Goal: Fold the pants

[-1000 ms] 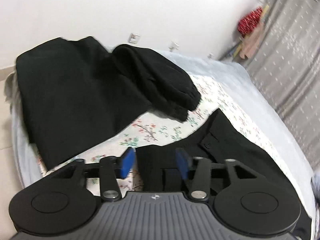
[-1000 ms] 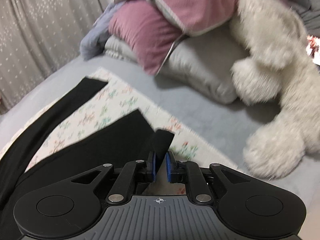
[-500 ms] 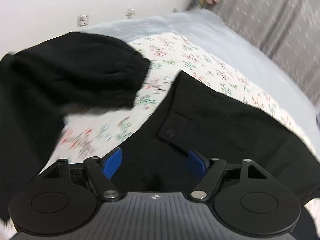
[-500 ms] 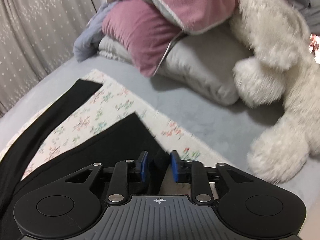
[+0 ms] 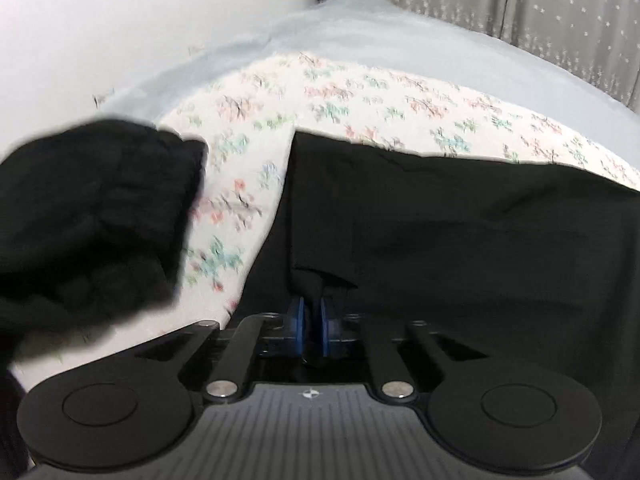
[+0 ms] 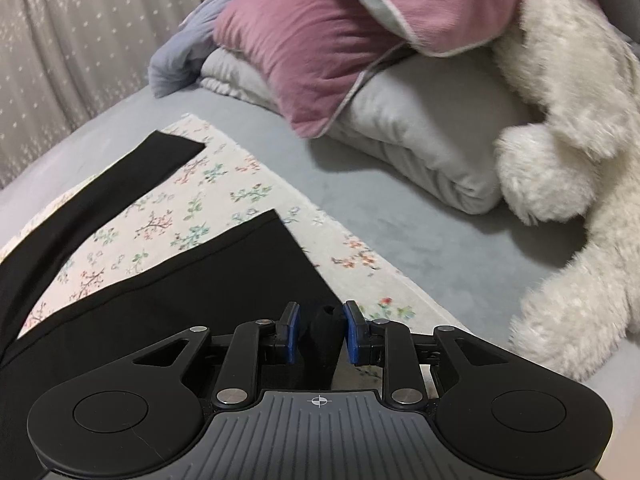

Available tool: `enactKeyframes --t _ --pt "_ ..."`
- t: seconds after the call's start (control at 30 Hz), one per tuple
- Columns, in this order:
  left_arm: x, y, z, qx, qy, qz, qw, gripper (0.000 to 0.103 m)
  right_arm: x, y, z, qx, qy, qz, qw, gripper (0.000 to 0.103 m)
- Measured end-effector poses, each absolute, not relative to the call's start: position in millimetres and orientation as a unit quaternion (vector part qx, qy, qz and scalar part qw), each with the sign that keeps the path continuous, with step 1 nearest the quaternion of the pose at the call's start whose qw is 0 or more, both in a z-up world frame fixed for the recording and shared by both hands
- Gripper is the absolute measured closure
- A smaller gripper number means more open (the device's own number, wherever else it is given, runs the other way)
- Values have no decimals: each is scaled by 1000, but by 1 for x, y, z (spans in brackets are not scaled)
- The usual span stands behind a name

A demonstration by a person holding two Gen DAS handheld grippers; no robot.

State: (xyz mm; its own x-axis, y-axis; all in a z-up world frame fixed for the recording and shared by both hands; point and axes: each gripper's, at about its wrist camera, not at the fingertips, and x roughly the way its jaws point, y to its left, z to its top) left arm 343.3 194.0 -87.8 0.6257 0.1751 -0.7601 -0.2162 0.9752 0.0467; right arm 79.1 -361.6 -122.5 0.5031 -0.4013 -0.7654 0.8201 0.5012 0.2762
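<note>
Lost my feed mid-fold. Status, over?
Left gripper jaws shut on pants waist. Right gripper jaws just opening, hem fabric between. Other black garment lies left, apart.

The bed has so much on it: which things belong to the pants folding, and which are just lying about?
Part of the job:
black pants
left claw, pinching the pants' edge
right claw, cloth between its pads
floral cloth beneath the pants

Just lying about:
other black garment
pink pillows
white plush toy
grey curtain
</note>
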Motion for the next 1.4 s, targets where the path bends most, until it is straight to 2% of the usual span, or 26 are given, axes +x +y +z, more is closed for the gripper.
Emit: enactKeyframes --t 0.13,0.37,0.5,0.53,0.6,0.63,0.67,0.7,0.8,0.9,1.0,1.07,1.17,1.4 --pt "349 207 -73 -13 371 121 920 96 88 -358 -118 300 320 -384 812 78" --pt "374 206 -81 35 352 154 923 96 102 -346 -116 268 330 -370 826 78" --pt "374 214 -94 29 351 163 922 94 106 -346 -118 260 336 -373 825 78" --pt "374 213 -97 34 349 158 923 91 108 -346 -118 258 338 -372 825 78" --pt "374 212 -98 45 361 146 920 70 114 -344 -120 251 343 -368 827 78" --pt "375 215 -94 43 365 142 919 63 118 -344 -121 244 348 -363 829 78" --pt "374 222 -88 29 367 138 919 49 123 -343 -122 237 354 -355 832 77" --pt "373 232 -80 2 363 135 922 45 130 -342 -123 231 359 -343 837 68" --pt "373 262 -60 -103 346 113 926 42 149 -345 -119 223 358 -305 854 47" --pt "386 261 -50 -107 349 111 924 28 169 -345 -112 208 350 -280 869 37" --pt "404 240 -52 -65 359 112 924 19 191 -346 -112 220 352 -238 878 37" --pt "419 229 -56 -54 365 109 923 18 207 -348 -113 219 359 -217 881 36" --pt "439 216 -67 -28 377 112 919 15 233 -358 -112 209 362 -196 887 26" --pt "477 207 -91 7 401 133 906 15 306 -428 -124 225 362 -205 881 26"
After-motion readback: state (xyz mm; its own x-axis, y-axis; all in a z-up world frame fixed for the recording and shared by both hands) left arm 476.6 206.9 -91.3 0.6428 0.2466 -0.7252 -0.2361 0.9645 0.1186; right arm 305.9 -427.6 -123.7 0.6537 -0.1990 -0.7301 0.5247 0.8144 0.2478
